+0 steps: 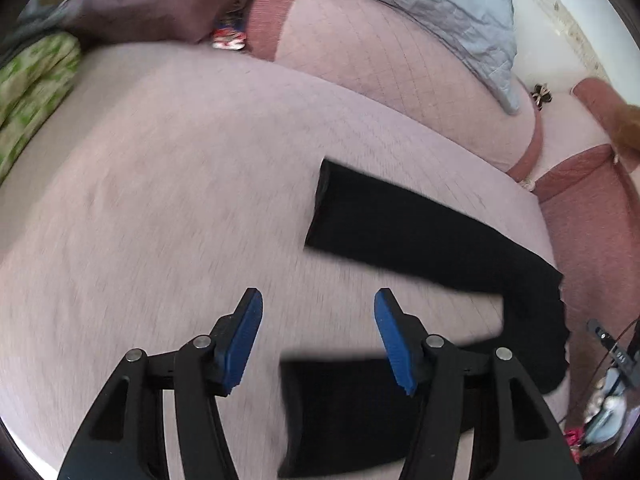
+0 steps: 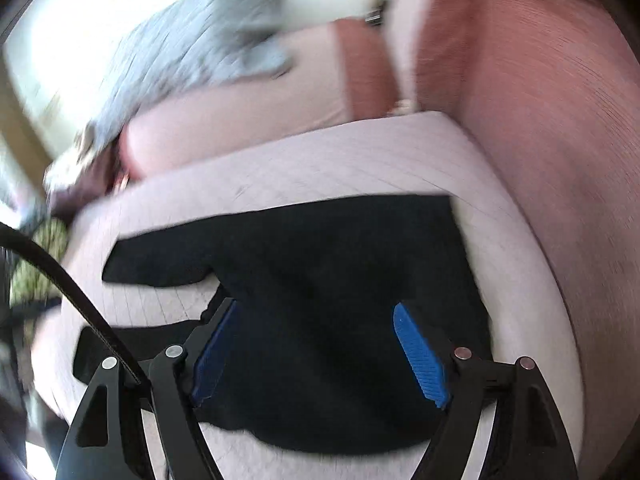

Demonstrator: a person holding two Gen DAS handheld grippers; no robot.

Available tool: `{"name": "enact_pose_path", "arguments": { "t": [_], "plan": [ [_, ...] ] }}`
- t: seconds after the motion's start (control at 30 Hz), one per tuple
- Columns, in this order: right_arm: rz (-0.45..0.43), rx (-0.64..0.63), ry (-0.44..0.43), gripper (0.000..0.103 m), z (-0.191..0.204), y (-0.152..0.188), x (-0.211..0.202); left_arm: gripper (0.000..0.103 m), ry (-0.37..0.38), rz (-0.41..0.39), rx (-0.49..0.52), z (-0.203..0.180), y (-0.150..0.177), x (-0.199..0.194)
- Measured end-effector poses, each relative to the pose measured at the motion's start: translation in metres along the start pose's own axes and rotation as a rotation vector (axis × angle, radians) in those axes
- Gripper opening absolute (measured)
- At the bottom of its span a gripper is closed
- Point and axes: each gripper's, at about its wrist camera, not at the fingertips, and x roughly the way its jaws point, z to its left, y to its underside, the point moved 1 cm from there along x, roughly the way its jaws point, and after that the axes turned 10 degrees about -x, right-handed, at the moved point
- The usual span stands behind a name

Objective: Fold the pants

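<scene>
Black pants [image 1: 432,240] lie spread flat on a pale pink quilted seat cushion [image 1: 168,184], legs apart and pointing left. My left gripper [image 1: 318,304] is open and empty, hovering above the cushion between the two legs, near the nearer leg [image 1: 340,408]. In the right wrist view the pants [image 2: 328,264] fill the middle, waist end to the right. My right gripper [image 2: 314,320] is open and empty, just above the seat of the pants. Both views are blurred.
A pink back cushion [image 1: 380,64] with a grey-blue quilted cloth [image 1: 440,4] over it stands behind. A darker pink armrest [image 2: 540,140] is at the right. A green patterned cushion [image 1: 32,92] lies at the left. A black cable [image 2: 80,300] crosses the right wrist view.
</scene>
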Motion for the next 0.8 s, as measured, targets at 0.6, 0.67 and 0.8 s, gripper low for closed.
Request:
{"name": "enact_pose_path", "arguments": {
  "t": [0.6,0.67,0.8],
  "plan": [
    [0.339,-0.369,-0.151,0.081,0.032,-0.111,0.220,0.095,0.145,0.108,0.144,-0.044,-0.076,0.138],
    [0.338,-0.394,-0.156,0.090,0.035,-0.109,0.230,0.096,0.125,0.097,0.173,-0.049,-0.071,0.141],
    [0.306,-0.452,-0.118,0.092,0.052,-0.099,0.228,0.022,0.069,0.080,0.219,-0.058,-0.067,0.139]
  ]
}}
